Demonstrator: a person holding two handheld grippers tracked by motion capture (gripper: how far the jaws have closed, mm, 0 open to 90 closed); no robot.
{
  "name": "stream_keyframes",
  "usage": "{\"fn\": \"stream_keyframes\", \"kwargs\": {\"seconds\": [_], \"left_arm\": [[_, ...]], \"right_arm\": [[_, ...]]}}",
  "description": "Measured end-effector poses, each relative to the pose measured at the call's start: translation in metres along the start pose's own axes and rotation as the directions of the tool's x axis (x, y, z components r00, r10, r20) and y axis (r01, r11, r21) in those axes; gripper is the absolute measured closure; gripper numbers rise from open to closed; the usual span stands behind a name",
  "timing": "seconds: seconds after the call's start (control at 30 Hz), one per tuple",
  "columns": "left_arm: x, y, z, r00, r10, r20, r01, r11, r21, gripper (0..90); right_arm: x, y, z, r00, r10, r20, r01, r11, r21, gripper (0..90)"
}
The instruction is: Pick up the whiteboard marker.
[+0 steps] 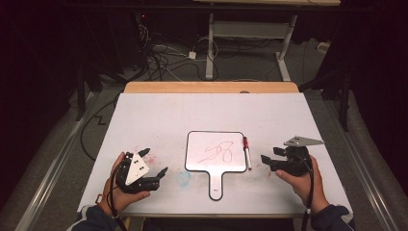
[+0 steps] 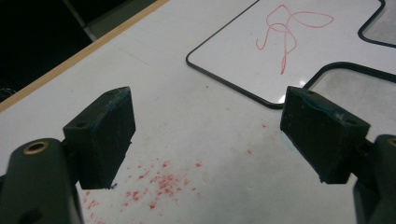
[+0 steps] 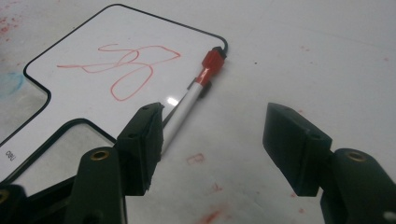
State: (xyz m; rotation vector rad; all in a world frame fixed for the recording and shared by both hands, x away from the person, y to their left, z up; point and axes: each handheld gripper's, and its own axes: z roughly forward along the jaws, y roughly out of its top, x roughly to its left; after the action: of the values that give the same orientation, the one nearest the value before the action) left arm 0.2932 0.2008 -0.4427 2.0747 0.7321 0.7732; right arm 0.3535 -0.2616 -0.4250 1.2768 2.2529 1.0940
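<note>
White table [image 1: 154,115]: marker [image 3: 194,95] lies along whiteboard [image 1: 202,144] rt edge, red cap pointing away. My right gripper [image 3: 212,135] & left gripper [image 2: 208,135] released, empty.

Both black grippers, left gripper [image 1: 155,162] and right gripper [image 1: 271,155], carry grey three-cornered plates above the claws, brass screws behind the pads, trailing cables, dark sleeves.

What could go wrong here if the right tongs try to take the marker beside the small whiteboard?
The marker lies along the whiteboard's right edge, so one pad of the open right tongs may catch the rim and push the board instead. The round marker may also roll away. A slip across the board could smear the red scribble.
</note>
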Motion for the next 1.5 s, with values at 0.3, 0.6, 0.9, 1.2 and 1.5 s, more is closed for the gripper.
{"fn": "stream_keyframes", "kwargs": {"seconds": [0.3,0.6,0.9,1.2,1.5], "left_arm": [[-0.001,0.000,0.001,0.9999,0.014,0.005,-0.014,0.9998,0.011,17.3],[-0.001,-0.001,0.001,0.9997,0.021,0.010,-0.021,0.9997,0.016,17.2],[-0.003,-0.001,0.003,0.9994,0.030,0.017,-0.030,0.9992,0.027,17.2],[-0.004,-0.001,0.004,0.9989,0.038,0.027,-0.039,0.9985,0.038,17.3],[-0.005,-0.001,0.006,0.9986,0.039,0.035,-0.040,0.9984,0.040,17.2]], "right_arm": [[0.014,0.021,0.046,0.9986,0.018,-0.050,-0.011,0.991,0.136,50.6],[0.008,0.019,0.071,0.9971,0.067,-0.037,-0.059,0.981,0.187,59.5],[0.007,0.016,0.075,0.9954,0.070,-0.065,-0.056,0.978,0.202,69.1],[0.004,0.014,0.074,0.9906,0.099,-0.094,-0.079,0.976,0.201,73.1],[0.006,0.014,0.075,0.9893,0.078,-0.124,-0.052,0.979,0.198,81.4]]}}
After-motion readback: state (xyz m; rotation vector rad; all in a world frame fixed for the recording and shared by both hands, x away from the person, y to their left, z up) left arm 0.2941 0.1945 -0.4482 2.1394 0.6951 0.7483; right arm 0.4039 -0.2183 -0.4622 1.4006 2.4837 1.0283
